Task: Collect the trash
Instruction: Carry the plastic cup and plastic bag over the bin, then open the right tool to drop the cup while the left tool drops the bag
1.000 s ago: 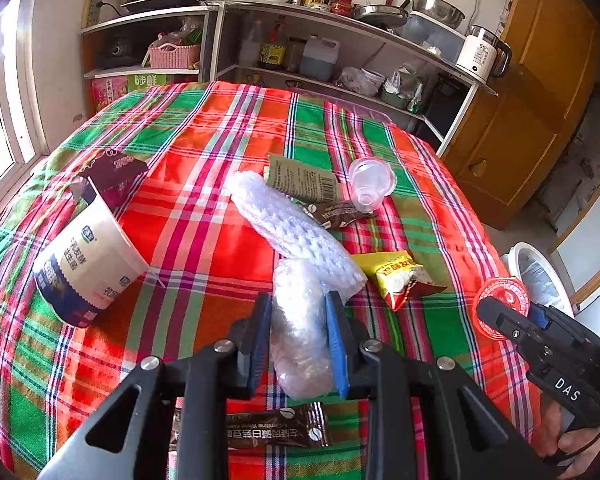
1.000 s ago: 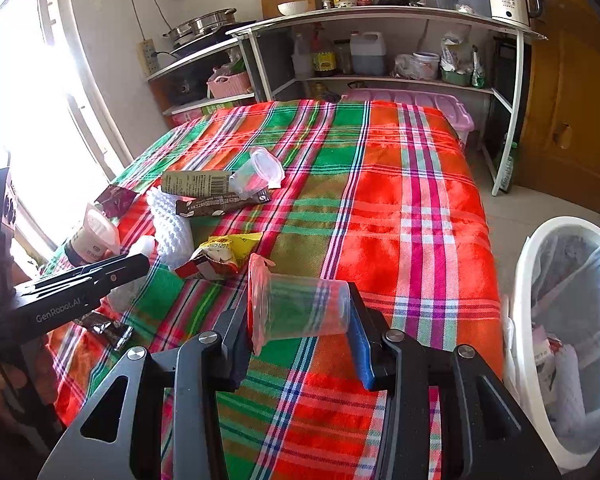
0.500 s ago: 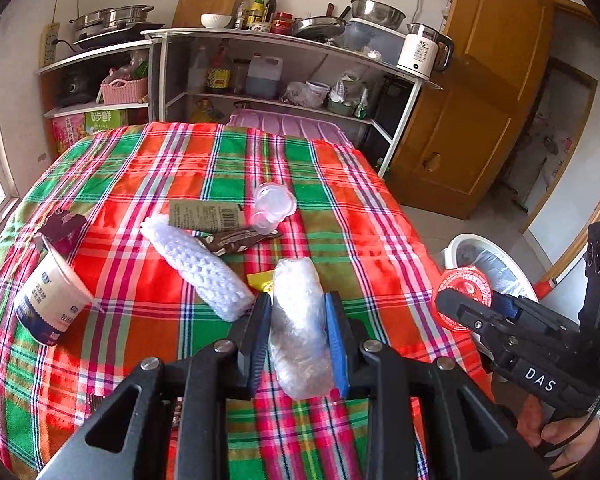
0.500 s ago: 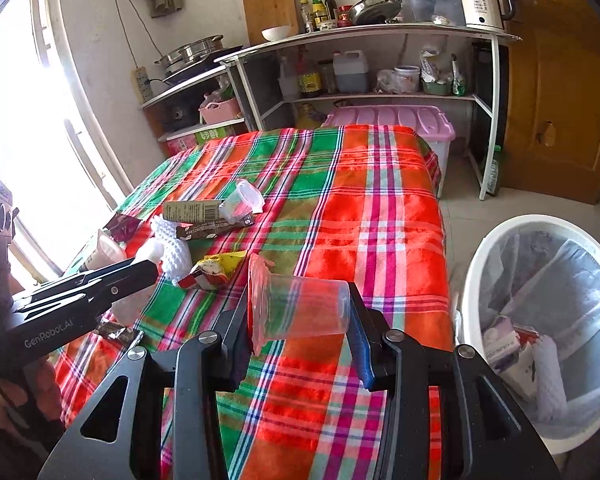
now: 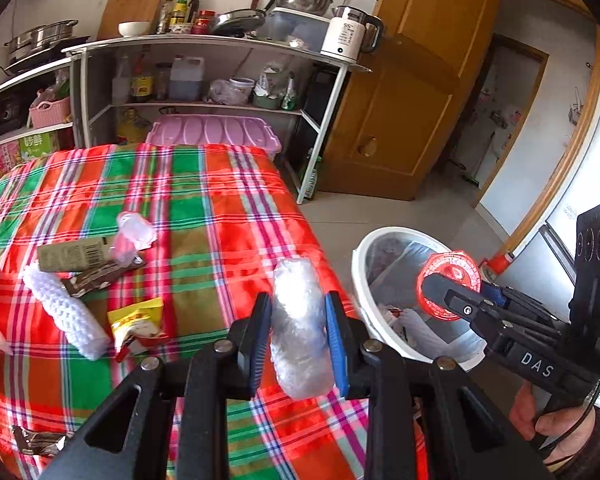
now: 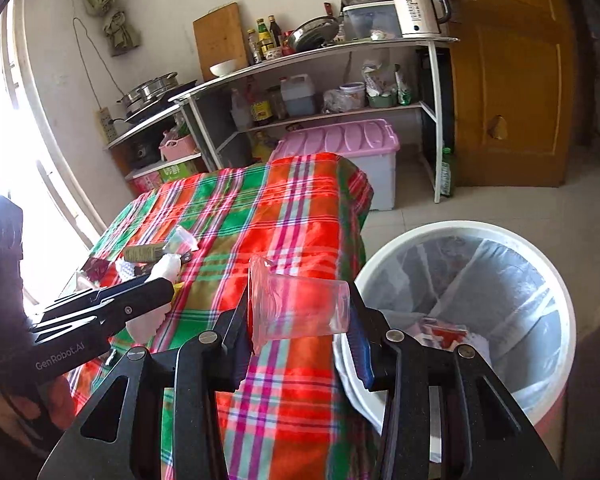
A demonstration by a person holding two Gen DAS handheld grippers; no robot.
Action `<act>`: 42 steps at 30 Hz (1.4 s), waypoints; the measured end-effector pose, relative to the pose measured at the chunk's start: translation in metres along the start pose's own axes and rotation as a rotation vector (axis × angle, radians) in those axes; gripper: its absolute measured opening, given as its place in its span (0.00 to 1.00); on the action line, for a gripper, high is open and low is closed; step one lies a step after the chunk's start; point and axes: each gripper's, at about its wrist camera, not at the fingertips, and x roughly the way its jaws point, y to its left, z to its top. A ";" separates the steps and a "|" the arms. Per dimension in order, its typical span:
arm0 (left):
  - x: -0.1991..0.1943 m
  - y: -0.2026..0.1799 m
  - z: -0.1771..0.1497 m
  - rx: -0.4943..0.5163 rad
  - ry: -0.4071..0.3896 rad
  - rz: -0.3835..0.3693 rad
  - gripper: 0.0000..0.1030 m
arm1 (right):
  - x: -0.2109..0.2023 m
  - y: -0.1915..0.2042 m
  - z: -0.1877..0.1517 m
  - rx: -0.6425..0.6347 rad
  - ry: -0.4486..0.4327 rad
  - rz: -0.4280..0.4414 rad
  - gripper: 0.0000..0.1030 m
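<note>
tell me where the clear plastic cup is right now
The clear plastic cup lies sideways, clamped in the right gripper, held over the near corner of the plaid tablecloth, just left of the white trash bin in the right wrist view.

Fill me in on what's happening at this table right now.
A person is clearing trash with a handheld gripper in each hand. The left gripper is clamped on a roll of clear plastic wrap; the right gripper is clamped on a clear plastic cup lying sideways. Both are near the white lined trash bin beside the table. Wrappers, a white foam net and another cup remain on the plaid tablecloth.
</note>
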 end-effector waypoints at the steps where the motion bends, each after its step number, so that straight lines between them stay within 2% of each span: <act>1: 0.004 -0.007 0.001 0.011 0.005 -0.010 0.28 | -0.001 -0.006 0.000 0.012 0.004 -0.017 0.41; 4: 0.017 -0.025 0.005 0.030 0.022 -0.045 0.28 | -0.005 -0.028 0.000 0.054 0.009 -0.047 0.41; 7: 0.030 -0.042 0.008 0.057 0.036 -0.060 0.28 | -0.007 -0.043 -0.004 0.043 0.018 -0.126 0.41; 11: 0.050 -0.065 0.008 0.081 0.073 -0.092 0.28 | -0.002 -0.071 -0.008 0.087 0.046 -0.162 0.41; 15: 0.064 -0.089 0.005 0.132 0.092 -0.103 0.28 | 0.000 -0.094 -0.016 0.116 0.070 -0.208 0.41; 21: 0.088 -0.112 0.003 0.155 0.136 -0.119 0.28 | 0.004 -0.122 -0.026 0.136 0.108 -0.273 0.41; 25: 0.099 -0.120 0.001 0.154 0.157 -0.114 0.29 | 0.009 -0.135 -0.030 0.150 0.136 -0.295 0.41; 29: 0.105 -0.121 -0.002 0.160 0.179 -0.118 0.45 | 0.011 -0.140 -0.034 0.159 0.154 -0.296 0.41; 31: 0.105 -0.120 -0.002 0.160 0.180 -0.112 0.46 | 0.011 -0.141 -0.035 0.164 0.155 -0.305 0.43; 35: 0.103 -0.116 -0.002 0.148 0.174 -0.112 0.51 | 0.009 -0.142 -0.036 0.180 0.145 -0.302 0.54; 38: 0.097 -0.110 -0.001 0.137 0.163 -0.117 0.56 | 0.007 -0.139 -0.035 0.182 0.138 -0.301 0.56; 42: 0.082 -0.099 0.000 0.125 0.140 -0.108 0.57 | 0.001 -0.132 -0.032 0.184 0.128 -0.294 0.57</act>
